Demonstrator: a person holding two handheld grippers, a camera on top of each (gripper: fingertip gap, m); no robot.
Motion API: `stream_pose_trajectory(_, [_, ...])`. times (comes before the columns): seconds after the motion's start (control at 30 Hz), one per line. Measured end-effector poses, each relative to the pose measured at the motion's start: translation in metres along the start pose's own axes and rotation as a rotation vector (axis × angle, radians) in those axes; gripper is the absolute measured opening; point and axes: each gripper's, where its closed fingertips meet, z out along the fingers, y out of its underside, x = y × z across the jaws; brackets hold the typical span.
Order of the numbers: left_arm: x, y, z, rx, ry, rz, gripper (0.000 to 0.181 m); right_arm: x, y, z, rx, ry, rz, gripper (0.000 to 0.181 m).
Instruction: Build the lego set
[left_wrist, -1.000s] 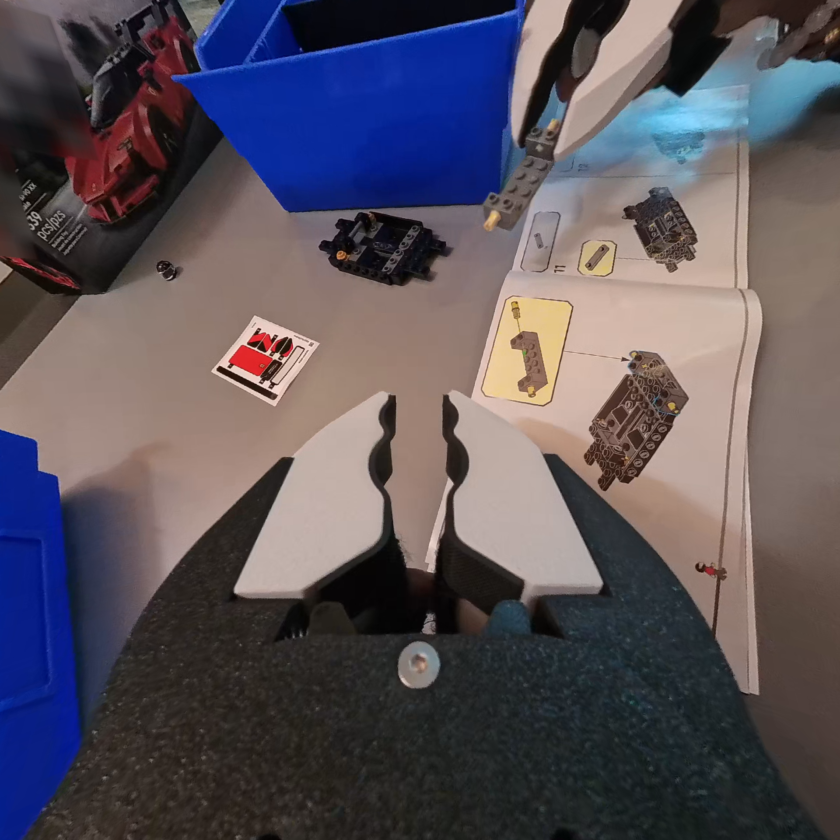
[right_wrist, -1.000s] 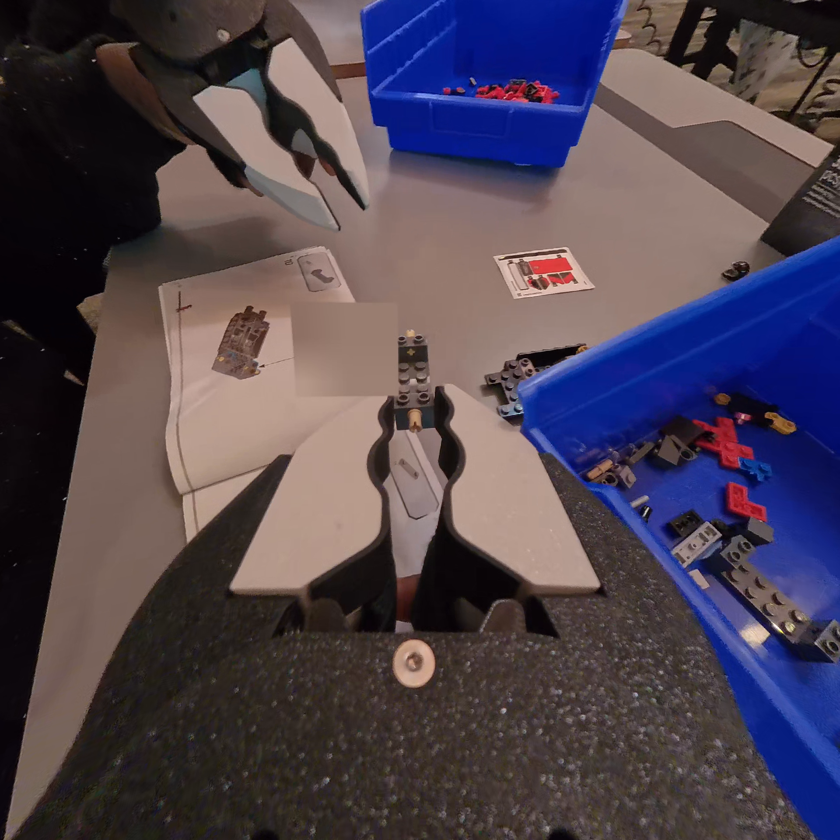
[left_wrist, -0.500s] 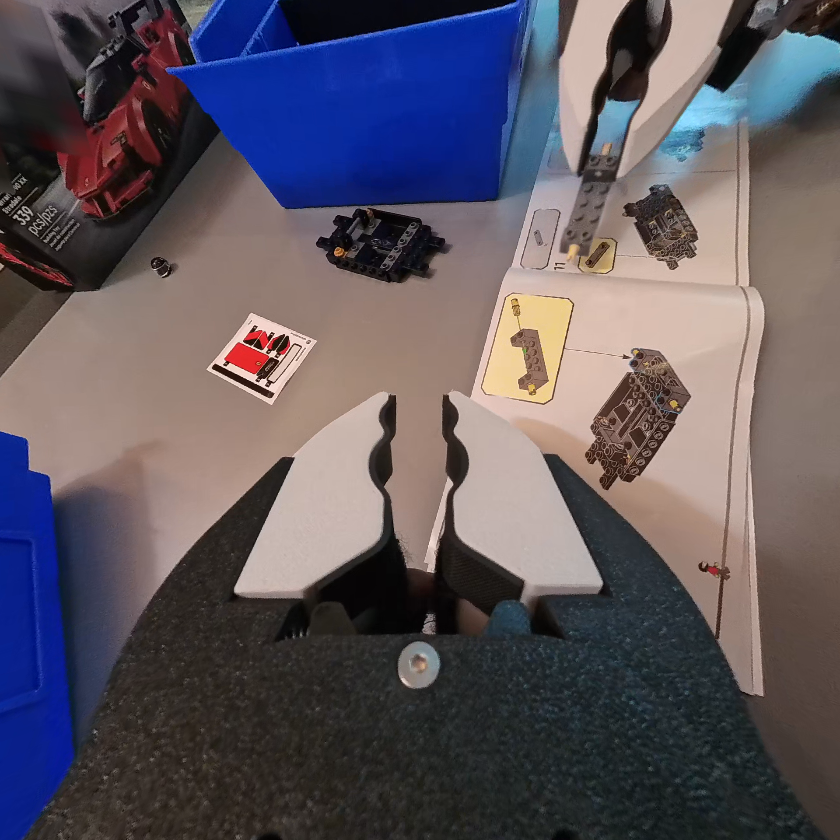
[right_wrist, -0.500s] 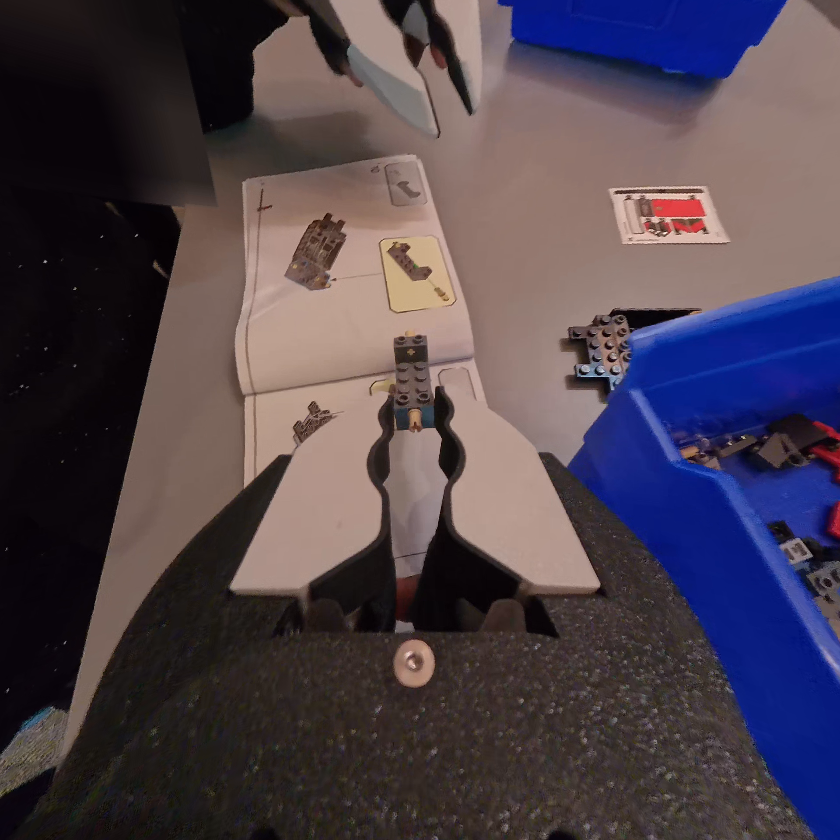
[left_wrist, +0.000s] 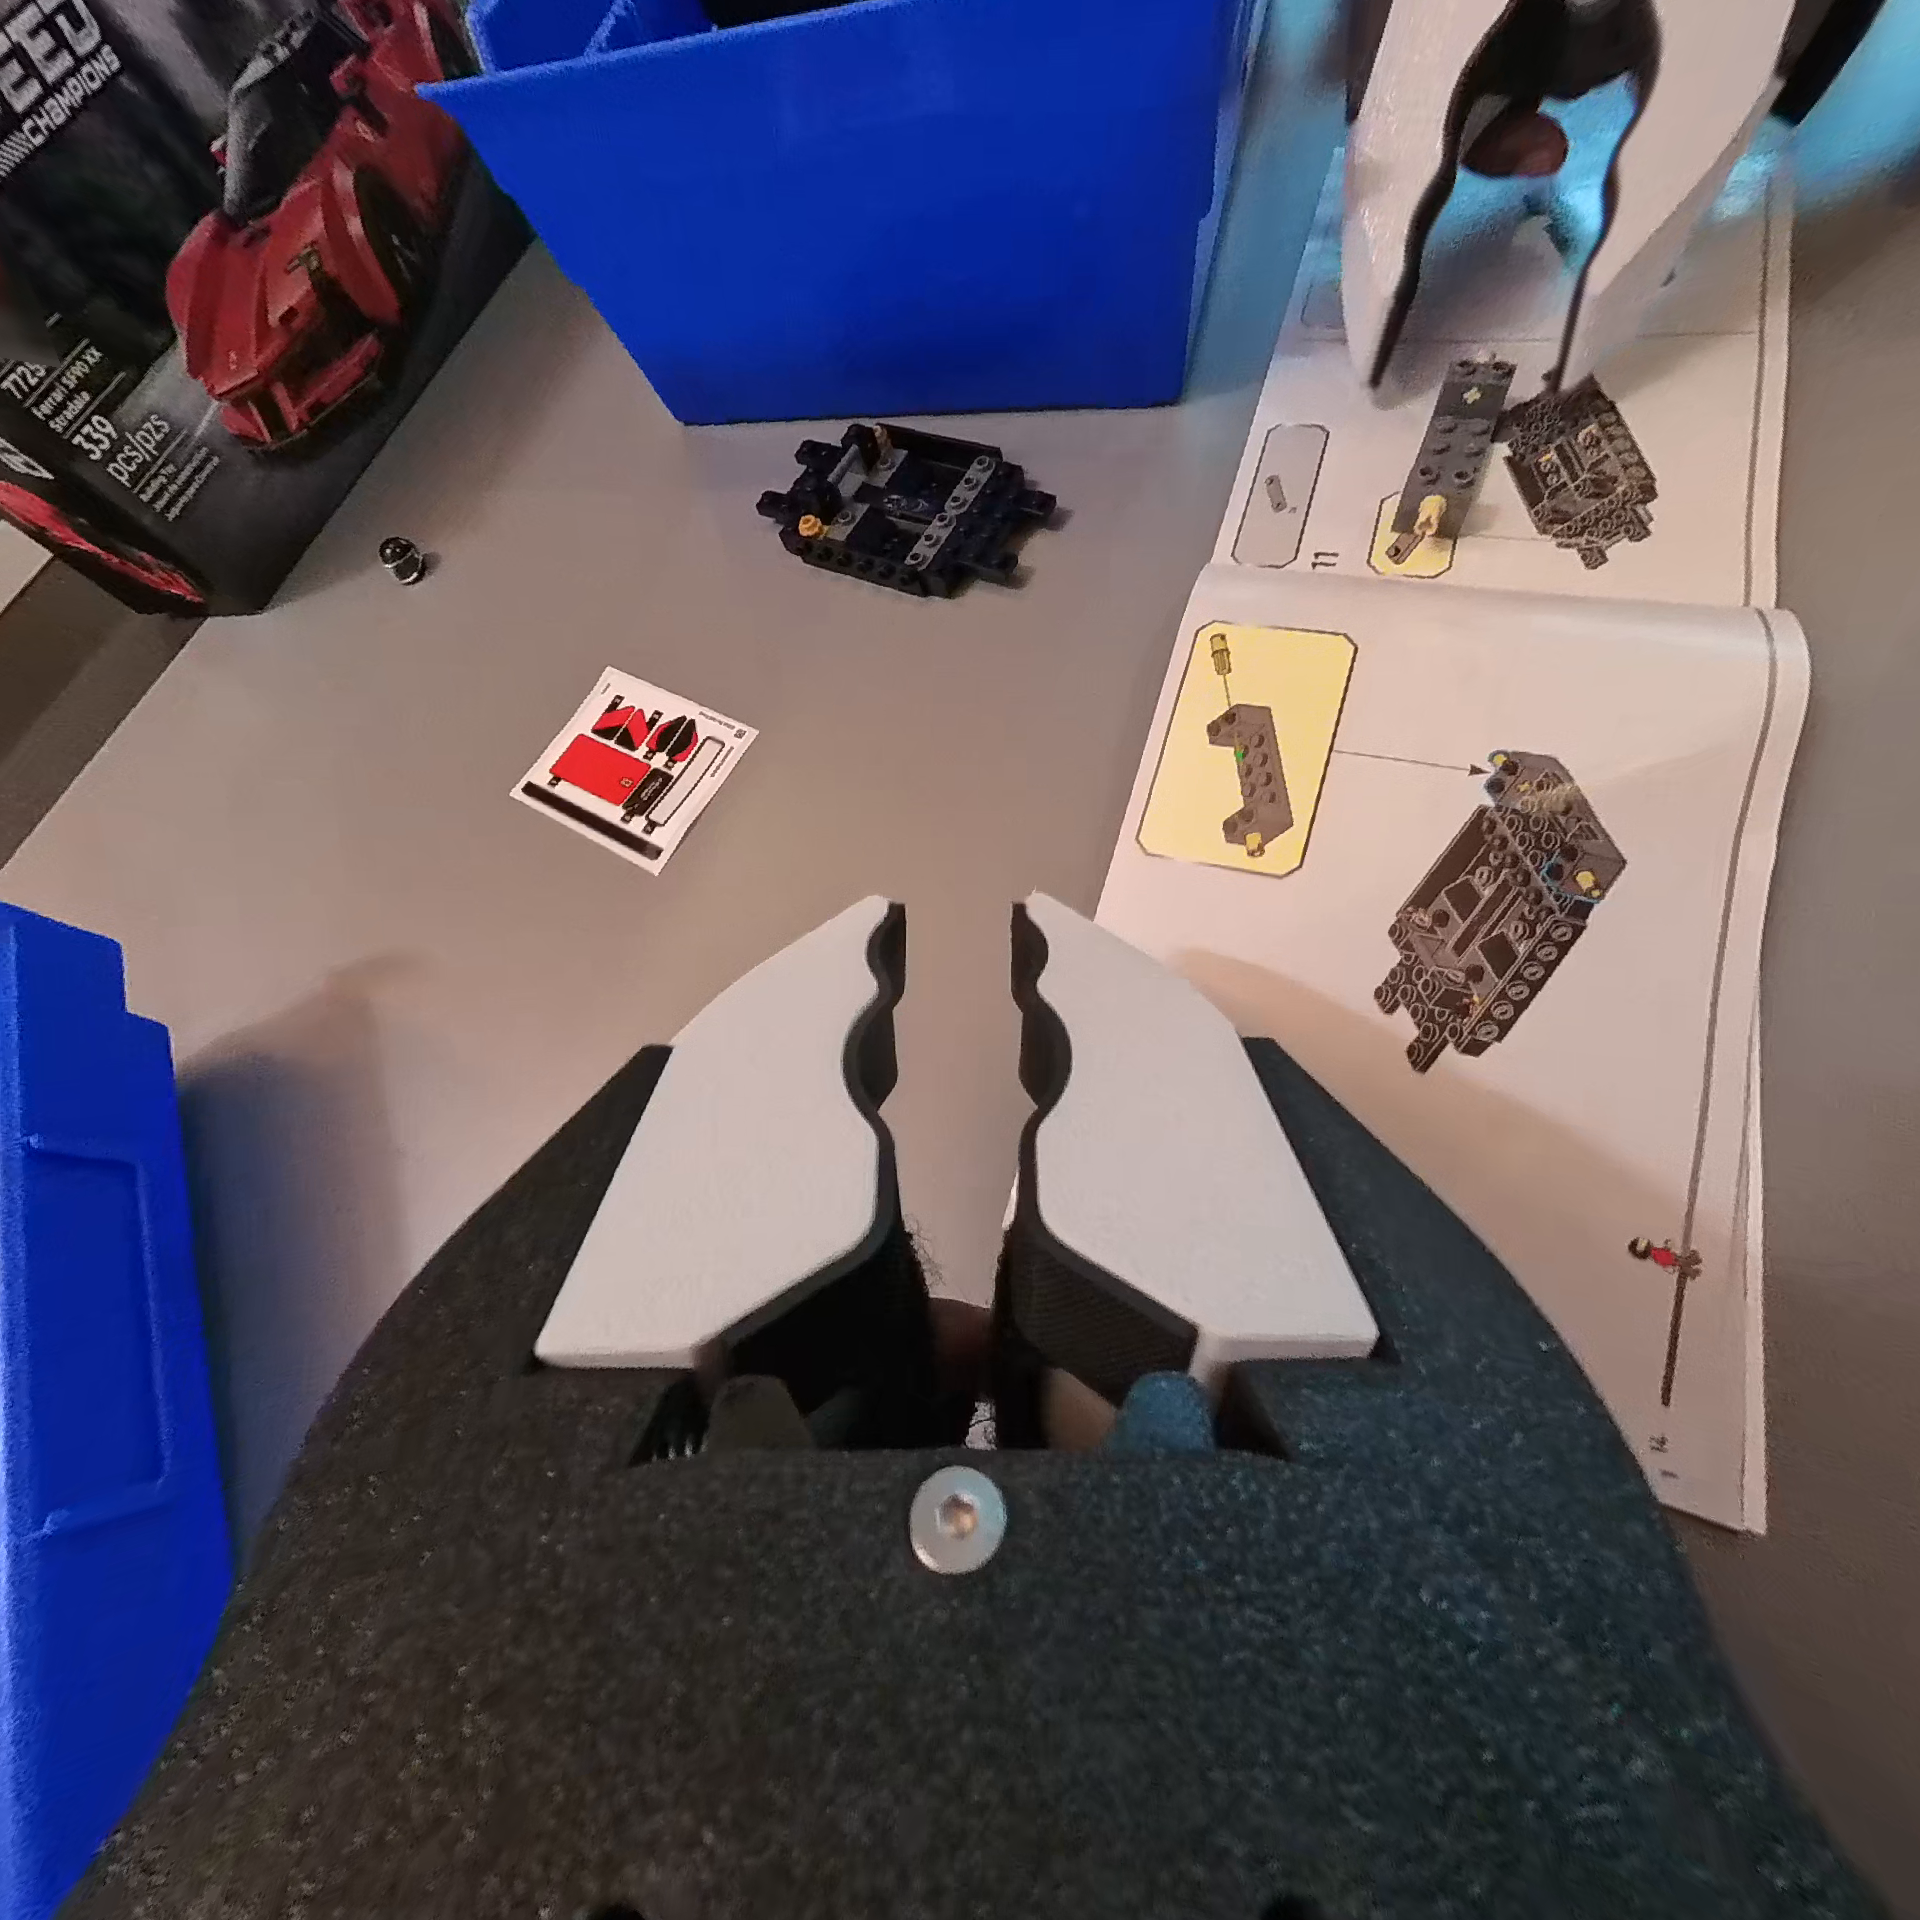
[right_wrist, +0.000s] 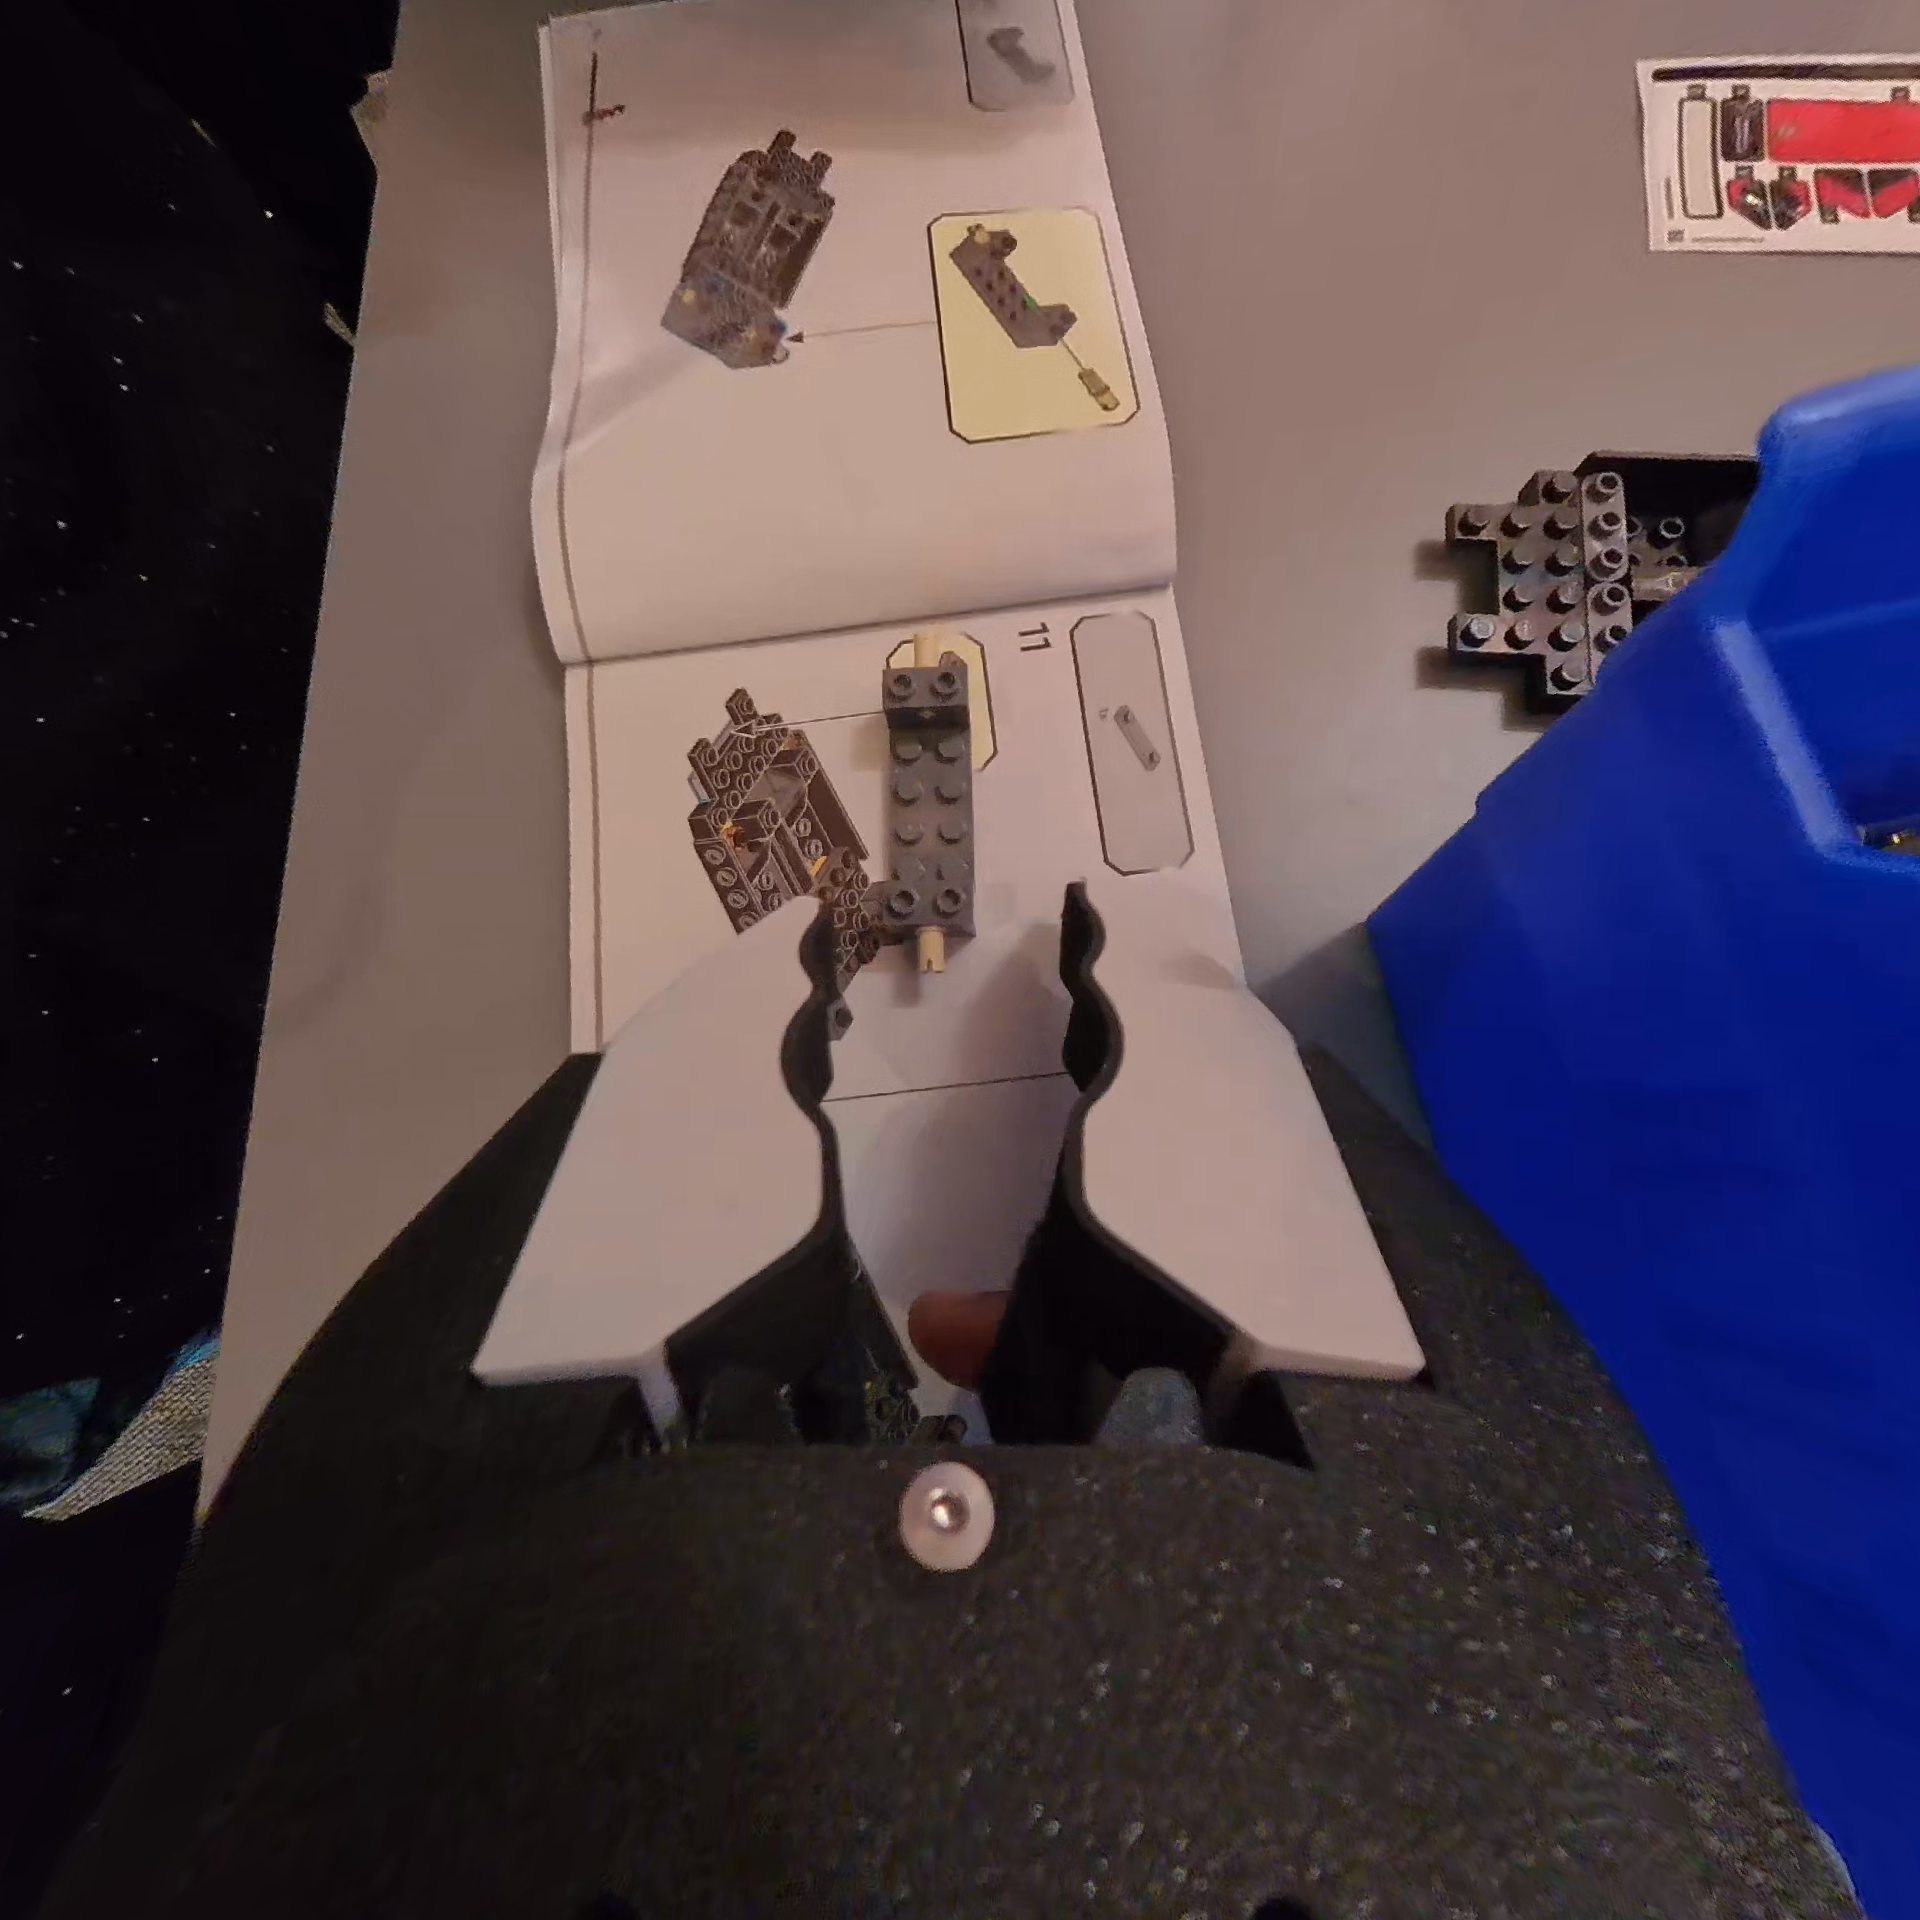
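Note:
A long dark grey brick with tan pins lies flat on the open instruction booklet, just past my right gripper's tips. My right gripper is open and empty, low over the page. In the left wrist view the same brick lies under the right gripper at the top right. The black chassis assembly sits on the grey table in front of a blue bin; it also shows in the right wrist view. My left gripper is open and empty above the table beside the booklet.
A sticker sheet lies left of centre and also shows in the right wrist view. The set's box stands far left with a small dark round piece beside it. A second blue bin is near left. The blue bin's wall is close on my right gripper's right. The gap from one gripper's tips to the other's is roughly 20 cm.
My right gripper swung over the booklet, came down and opened, leaving the grey brick lying on the page. My left gripper has stayed put.

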Motion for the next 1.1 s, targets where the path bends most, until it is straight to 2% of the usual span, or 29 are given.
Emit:
stream_pose_trajectory(0.13, [-0.003,0.006,-0.007,-0.043,-0.013,0.014,0.019,-0.006,-0.008,-0.011,0.000,0.003,-0.006,0.045])
stream_pose_trajectory(0.3, [-0.006,0.000,-0.020,-0.010,-0.012,0.005,0.018,-0.016,-0.052,-0.033,0.049,0.025,-0.054,0.048])
stream_pose_trajectory(0.43, [-0.002,-0.006,-0.025,0.026,0.016,-0.007,0.018,0.005,-0.089,-0.039,-0.087,0.099,-0.146,0.068])
stream_pose_trajectory(0.5, [-0.001,-0.010,-0.028,0.035,0.015,0.003,0.018,0.024,-0.111,-0.036,-0.166,0.114,-0.185,0.083])
stream_pose_trajectory(0.57, [0.001,-0.012,-0.029,0.042,0.016,0.020,0.018,0.055,-0.120,-0.030,-0.301,0.139,-0.194,0.093])
stream_pose_trajectory(0.67, [0.003,-0.014,-0.031,0.043,0.017,0.037,0.018,0.102,-0.109,-0.013,-0.532,0.135,-0.182,0.100])
stream_pose_trajectory(0.8, [0.001,-0.016,-0.034,0.063,0.010,0.035,0.018,0.129,-0.075,0.015,-0.777,0.064,-0.076,0.104])
stream_pose_trajectory(0.87, [-0.001,-0.017,-0.036,0.071,0.006,0.034,0.018,0.141,-0.068,0.020,-0.840,0.110,-0.057,0.105])
stream_pose_trajectory(0.93, [-0.003,-0.016,-0.037,0.073,0.002,0.034,0.018,0.145,-0.069,0.021,-0.870,0.147,-0.018,0.106])
stream_pose_trajectory(1.0, [-0.004,-0.016,-0.038,0.079,0.000,0.031,0.018,0.146,-0.065,0.016,-0.963,0.193,-0.035,0.104])
stream_pose_trajectory(1.1, [-0.004,-0.019,-0.039,0.090,-0.004,0.028,0.018,0.131,-0.060,0.022,-1.045,0.155,0.034,0.103])
